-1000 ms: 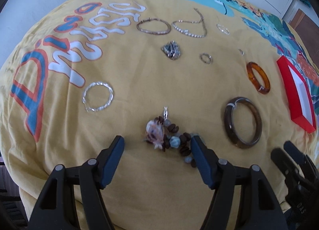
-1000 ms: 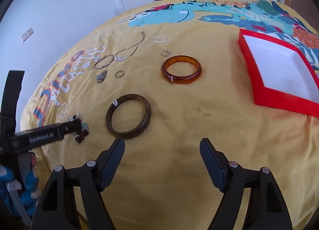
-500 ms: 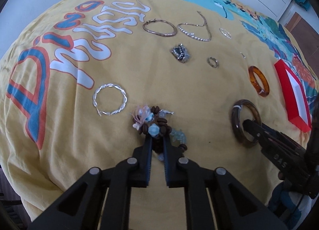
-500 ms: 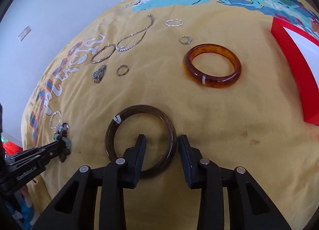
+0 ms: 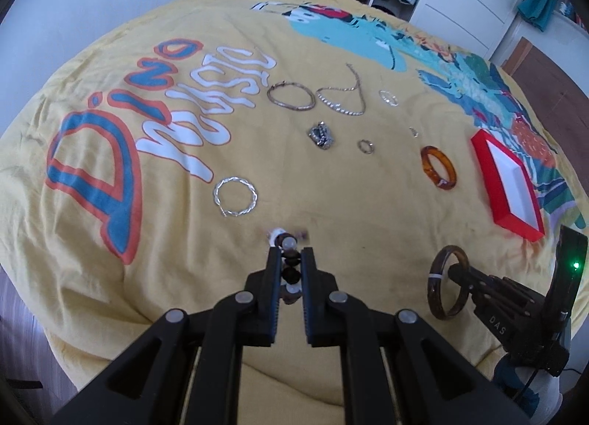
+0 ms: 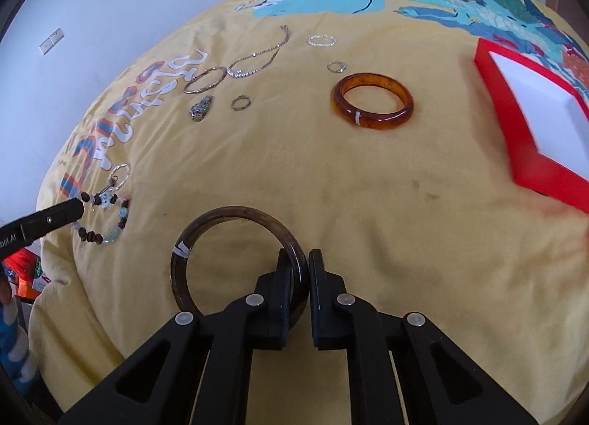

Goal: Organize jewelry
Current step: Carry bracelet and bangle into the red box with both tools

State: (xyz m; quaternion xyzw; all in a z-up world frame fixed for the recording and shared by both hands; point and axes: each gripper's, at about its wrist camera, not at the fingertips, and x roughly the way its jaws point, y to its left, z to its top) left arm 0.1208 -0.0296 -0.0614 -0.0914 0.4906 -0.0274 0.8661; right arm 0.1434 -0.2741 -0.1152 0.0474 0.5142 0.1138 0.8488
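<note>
My left gripper [image 5: 291,254] is shut on a beaded bracelet [image 5: 289,263] of brown and pale blue beads, lifted above the yellow bedspread; the bracelet hangs from it in the right wrist view [image 6: 105,219]. My right gripper [image 6: 299,255] is shut on the rim of a dark brown bangle [image 6: 235,259], also seen in the left wrist view [image 5: 447,287]. An amber bangle [image 6: 371,105] lies ahead. A red tray with a white inside [image 6: 533,167] sits at the right.
On the bedspread lie a twisted silver bracelet [image 5: 235,196], a thin gold bangle [image 5: 291,100], a silver chain [image 5: 342,101], a dark charm [image 5: 321,135] and small rings [image 5: 365,146]. White wardrobes stand beyond the bed.
Both grippers have closed: the left on the beaded bracelet and raised it, the right on the dark brown bangle's rim and lifted it.
</note>
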